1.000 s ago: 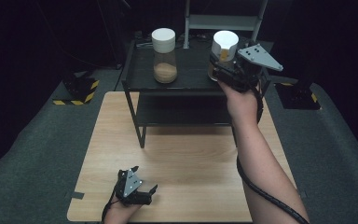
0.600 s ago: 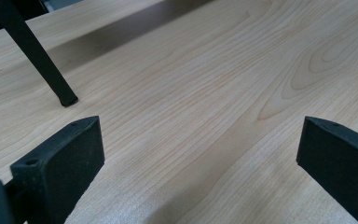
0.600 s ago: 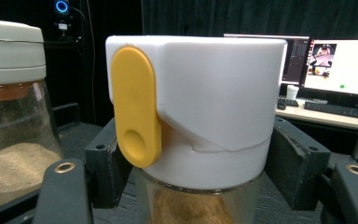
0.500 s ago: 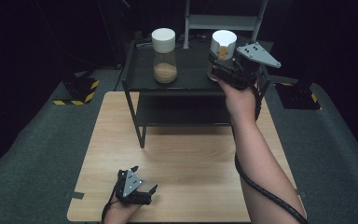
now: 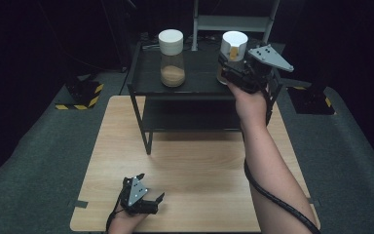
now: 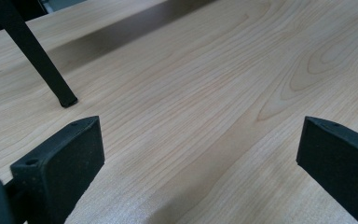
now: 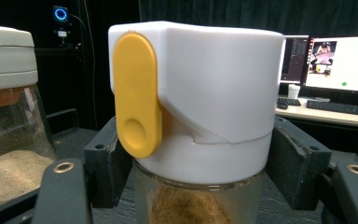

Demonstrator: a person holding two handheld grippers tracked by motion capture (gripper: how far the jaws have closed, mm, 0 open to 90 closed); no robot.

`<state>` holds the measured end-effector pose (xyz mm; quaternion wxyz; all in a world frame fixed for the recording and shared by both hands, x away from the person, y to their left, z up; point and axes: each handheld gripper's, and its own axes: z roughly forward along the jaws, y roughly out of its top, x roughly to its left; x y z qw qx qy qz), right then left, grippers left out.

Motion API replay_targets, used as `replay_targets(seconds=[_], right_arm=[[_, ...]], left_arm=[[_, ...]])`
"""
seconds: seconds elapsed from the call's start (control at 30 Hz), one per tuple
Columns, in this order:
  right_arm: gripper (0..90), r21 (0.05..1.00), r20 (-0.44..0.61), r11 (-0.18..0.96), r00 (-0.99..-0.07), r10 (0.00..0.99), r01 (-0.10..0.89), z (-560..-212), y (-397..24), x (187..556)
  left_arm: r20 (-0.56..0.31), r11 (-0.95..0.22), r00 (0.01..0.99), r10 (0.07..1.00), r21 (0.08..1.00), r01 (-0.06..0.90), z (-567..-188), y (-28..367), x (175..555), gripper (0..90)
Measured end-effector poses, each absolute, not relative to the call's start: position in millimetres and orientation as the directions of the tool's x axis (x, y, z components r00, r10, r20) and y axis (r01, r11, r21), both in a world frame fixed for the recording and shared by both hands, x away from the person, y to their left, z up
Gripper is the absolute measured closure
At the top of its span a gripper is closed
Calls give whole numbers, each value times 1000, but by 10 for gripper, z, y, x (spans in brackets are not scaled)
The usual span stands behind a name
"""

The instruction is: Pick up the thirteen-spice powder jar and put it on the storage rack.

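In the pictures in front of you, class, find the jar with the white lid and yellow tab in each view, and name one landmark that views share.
High view: the jar with the yellow tab stands upper right on the black shelf, in the right gripper.
Left gripper view: bare wooden table between open jaws.
Right gripper view: the jar is centre, jaws at its neck.
Shared landmark: the second jar, left of it.

Light falls from above onto the pale bench (image 5: 195,161), while the surroundings are near black. The rack (image 5: 195,87) casts a soft shadow toward 6 o'clock. In the right gripper view the jar (image 7: 200,107) is sharp, with monitors (image 7: 340,60) glaring at 3 o'clock.
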<state>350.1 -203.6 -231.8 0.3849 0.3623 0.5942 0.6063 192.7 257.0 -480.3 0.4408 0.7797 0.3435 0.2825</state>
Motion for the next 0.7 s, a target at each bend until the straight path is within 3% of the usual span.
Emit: replay_targets(seconds=[0.2, 0.57, 0.7], right_arm=[[282, 1000, -21, 9, -437, 899, -30, -2289, -2025, 3493], [7, 1000, -23, 19, -406, 914, -13, -2250, -1970, 3454], [0, 999, -32, 28, -403, 914, -16, -2256, -1973, 3422]], left_arm=[[136, -374, 606, 784, 882, 286, -4804, 2574, 1928, 10], [140, -378, 609, 780, 882, 282, -4804, 2576, 1929, 10], [134, -374, 609, 782, 882, 287, -4803, 2580, 1934, 10]])
